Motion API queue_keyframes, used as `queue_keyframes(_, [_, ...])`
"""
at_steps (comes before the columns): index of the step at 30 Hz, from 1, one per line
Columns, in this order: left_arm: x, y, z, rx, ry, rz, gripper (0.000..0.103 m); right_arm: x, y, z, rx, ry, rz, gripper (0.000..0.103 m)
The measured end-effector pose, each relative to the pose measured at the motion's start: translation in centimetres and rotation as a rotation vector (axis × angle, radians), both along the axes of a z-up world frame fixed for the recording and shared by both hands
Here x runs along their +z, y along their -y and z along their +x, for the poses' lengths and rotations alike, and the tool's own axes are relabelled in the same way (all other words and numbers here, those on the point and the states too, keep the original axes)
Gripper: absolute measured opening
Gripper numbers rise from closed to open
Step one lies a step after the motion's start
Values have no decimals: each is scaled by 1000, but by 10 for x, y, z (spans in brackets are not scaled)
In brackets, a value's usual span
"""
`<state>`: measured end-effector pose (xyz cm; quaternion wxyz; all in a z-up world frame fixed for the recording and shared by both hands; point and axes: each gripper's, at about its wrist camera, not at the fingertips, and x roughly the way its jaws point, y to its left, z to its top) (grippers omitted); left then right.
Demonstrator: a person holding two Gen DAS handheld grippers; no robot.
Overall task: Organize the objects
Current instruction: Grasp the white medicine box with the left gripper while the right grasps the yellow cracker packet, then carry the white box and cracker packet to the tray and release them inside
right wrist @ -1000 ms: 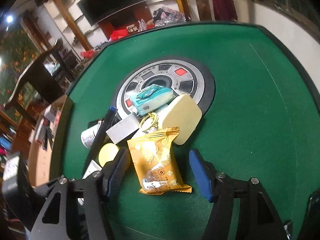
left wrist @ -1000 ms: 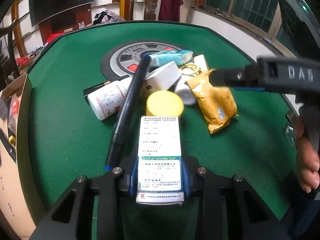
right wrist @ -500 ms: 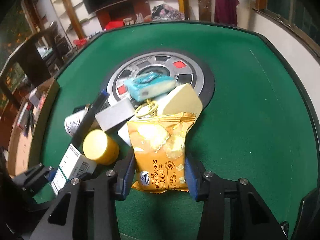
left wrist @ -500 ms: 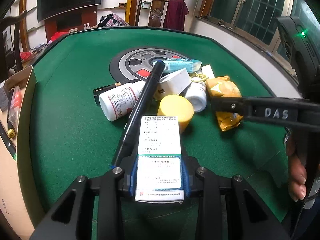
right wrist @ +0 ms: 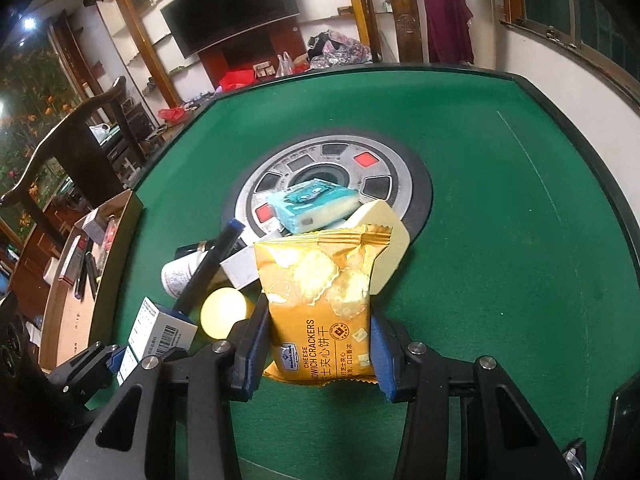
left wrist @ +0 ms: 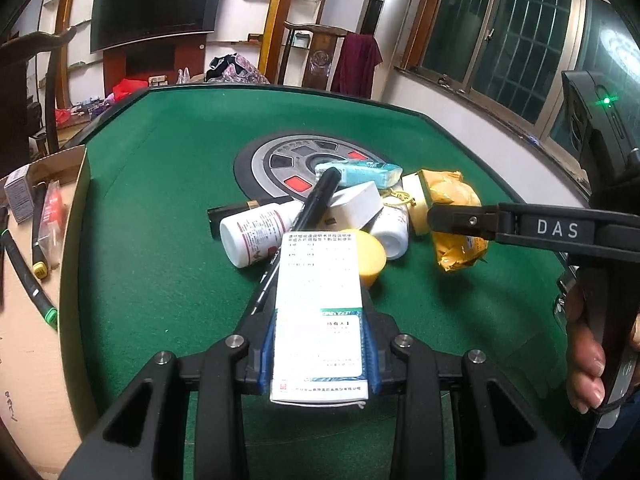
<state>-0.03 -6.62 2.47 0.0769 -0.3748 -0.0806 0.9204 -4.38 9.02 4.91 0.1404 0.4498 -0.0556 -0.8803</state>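
My left gripper [left wrist: 319,344] is shut on a white medicine box [left wrist: 318,288] and holds it over the near green felt. My right gripper [right wrist: 318,344] is shut on an orange cheese cracker packet [right wrist: 320,292], its blue pads pressing both sides. In the left wrist view the same packet [left wrist: 452,192] sits behind the right gripper's black finger [left wrist: 460,220]. The pile beyond holds a white bottle [left wrist: 256,234], a black pen [left wrist: 308,212], a yellow lid [left wrist: 370,252], a white box [left wrist: 356,202] and a teal tissue pack [left wrist: 360,172].
A grey round hub [right wrist: 320,160] lies in the middle of the green table [right wrist: 500,220]. An open cardboard box [left wrist: 36,240] with pens and small items stands at the table's left edge. A person's hand [left wrist: 584,360] grips the right tool.
The right gripper's jaws closed from wide apart onto the cracker packet. The left gripper tipped upward with the medicine box still in it.
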Motion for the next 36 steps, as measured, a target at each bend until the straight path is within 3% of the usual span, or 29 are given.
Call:
queue_keyframes(9, [13, 8, 12, 24, -30, 13, 33, 4, 21, 12, 43, -23, -10, 49])
queue_keyframes(19, [47, 42, 43, 74, -101, 50, 34, 6, 50, 33, 84, -30, -50, 49])
queue_keyframes(28, [64, 92, 71, 170, -138, 70, 34, 22, 101, 44, 164, -54, -65, 49])
queue_keyframes(36, [67, 155, 96, 302, -139, 91, 34, 39, 165, 52, 300, -50, -65, 49])
